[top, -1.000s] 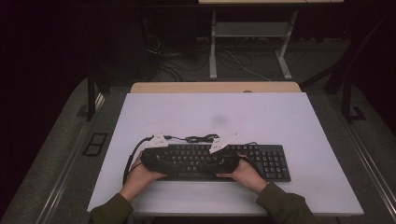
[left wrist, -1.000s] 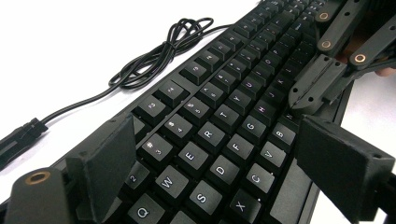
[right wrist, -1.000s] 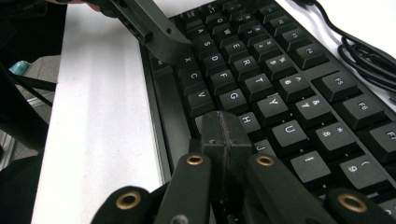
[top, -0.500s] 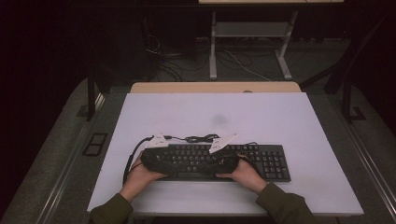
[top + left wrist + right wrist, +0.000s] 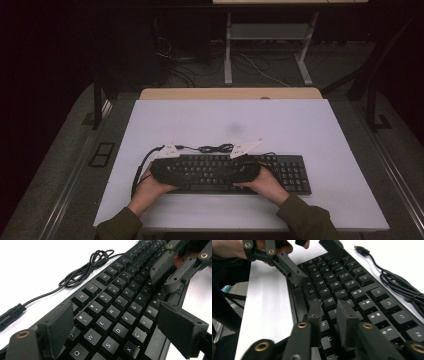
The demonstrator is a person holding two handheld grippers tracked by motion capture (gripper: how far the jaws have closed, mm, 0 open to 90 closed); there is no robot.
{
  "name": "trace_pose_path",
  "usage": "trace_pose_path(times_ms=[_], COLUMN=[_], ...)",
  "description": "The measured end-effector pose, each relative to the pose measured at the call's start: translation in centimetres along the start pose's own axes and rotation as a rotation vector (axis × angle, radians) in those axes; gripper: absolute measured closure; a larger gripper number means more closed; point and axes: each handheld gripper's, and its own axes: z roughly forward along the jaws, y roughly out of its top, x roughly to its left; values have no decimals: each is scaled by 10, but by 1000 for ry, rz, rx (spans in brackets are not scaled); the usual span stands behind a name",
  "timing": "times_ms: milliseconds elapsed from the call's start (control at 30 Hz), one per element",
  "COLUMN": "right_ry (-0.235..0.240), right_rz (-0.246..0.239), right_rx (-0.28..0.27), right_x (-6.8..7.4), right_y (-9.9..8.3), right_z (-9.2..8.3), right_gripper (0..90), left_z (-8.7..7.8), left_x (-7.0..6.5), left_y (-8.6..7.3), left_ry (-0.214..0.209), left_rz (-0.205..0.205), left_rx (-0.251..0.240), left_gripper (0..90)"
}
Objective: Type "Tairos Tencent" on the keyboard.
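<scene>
A black keyboard [image 5: 235, 172] is laid near the front edge of the white surface [image 5: 320, 130], its long axis running left to right across the person's front, with its coiled cable [image 5: 215, 148] lying just behind it. Both tools are held over its left and middle part, pointed inward toward each other along that axis. The left hand-held gripper [image 5: 120, 322] is spread wide over the letter rows, one jaw at the far edge by the number keys and the other at the near edge past the bottom row; whether the pads press on the edges cannot be told. The right hand-held gripper [image 5: 329, 315] is held low over the middle keys, its jaws having just been opening and now parted narrowly, with key caps below them but nothing gripped. The number pad end is left uncovered at the right and lies nearer the right hand. Any lift or slide would likely turn on this crosswise grip.
</scene>
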Motion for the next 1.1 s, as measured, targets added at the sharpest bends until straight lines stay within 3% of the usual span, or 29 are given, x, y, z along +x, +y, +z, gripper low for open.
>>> trace_pose_path(times_ms=[300,567,833,1100], right_ry=[-29,-74,-118,-137], right_rz=[19,31,43,55], right_rx=[-27,-47,-60,-68], right_x=[-6,-12,-18,-22], right_y=[-1,-4,-7,-10], right_z=[-9,-14,-17,-21], right_gripper=[514,336,247,229], left_z=[0,-1,-2,-1], left_x=[0,-1,-3,-6], left_y=[0,0,0,0], left_ry=[-3,-22,-57,-93], left_rz=[1,20,21,43], left_rx=[0,5,9,35], left_gripper=[159,253,411,652])
